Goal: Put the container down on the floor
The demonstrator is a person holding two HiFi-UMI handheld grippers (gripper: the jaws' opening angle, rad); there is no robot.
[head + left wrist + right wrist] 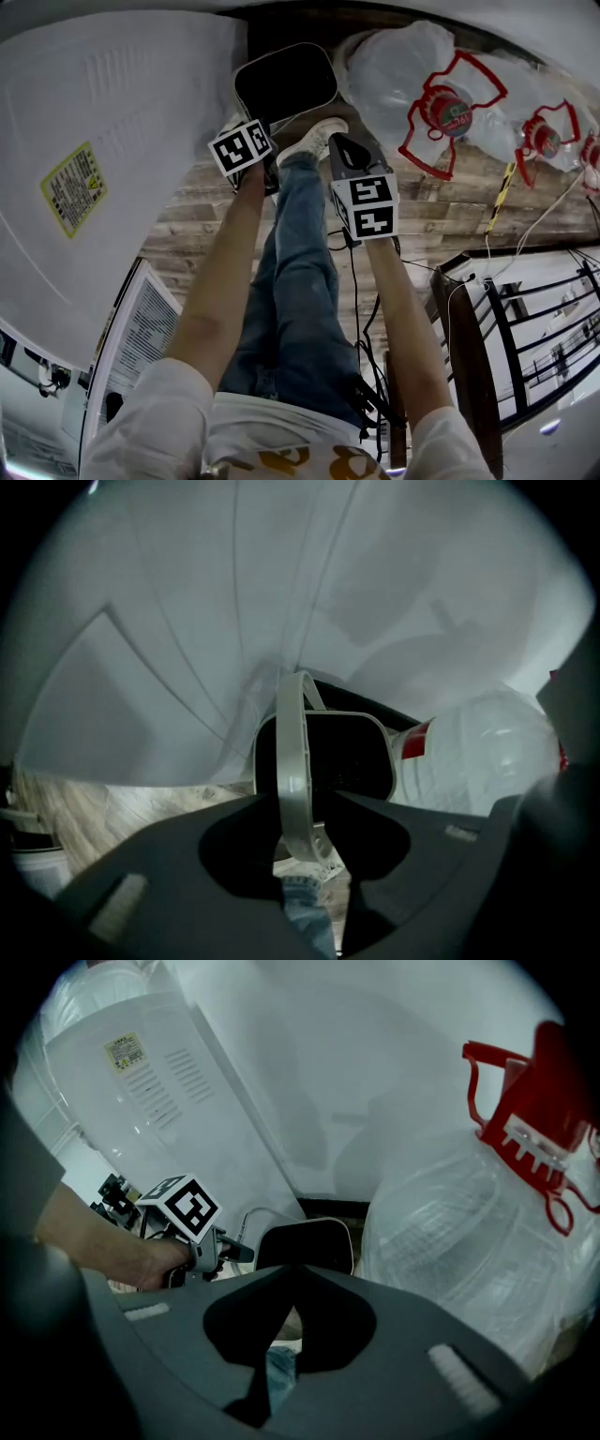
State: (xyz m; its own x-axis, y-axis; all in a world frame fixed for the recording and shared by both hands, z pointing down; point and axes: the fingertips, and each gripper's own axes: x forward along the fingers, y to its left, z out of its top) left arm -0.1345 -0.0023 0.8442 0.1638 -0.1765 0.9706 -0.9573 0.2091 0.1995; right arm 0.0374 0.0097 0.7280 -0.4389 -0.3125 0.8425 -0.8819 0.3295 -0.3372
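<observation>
The container [286, 82] is a black bin with a white rim, low against the wall by the person's shoe. Its white handle [292, 761] stands upright between the jaws of my left gripper [300, 803], which is shut on it. In the head view the left gripper [261, 141] is at the container's near rim. I cannot tell whether the container touches the floor. My right gripper [289, 1277] is shut with nothing in it and hangs just right of the container [305, 1246], beside the left gripper [202, 1241].
Big clear water bottles [412, 70] with red caps and handles lie to the right, one [469, 1241] close to the right gripper. A white appliance [94, 159] fills the left. A black rack [525, 319] and cables [356, 281] stand on the wooden floor [197, 216].
</observation>
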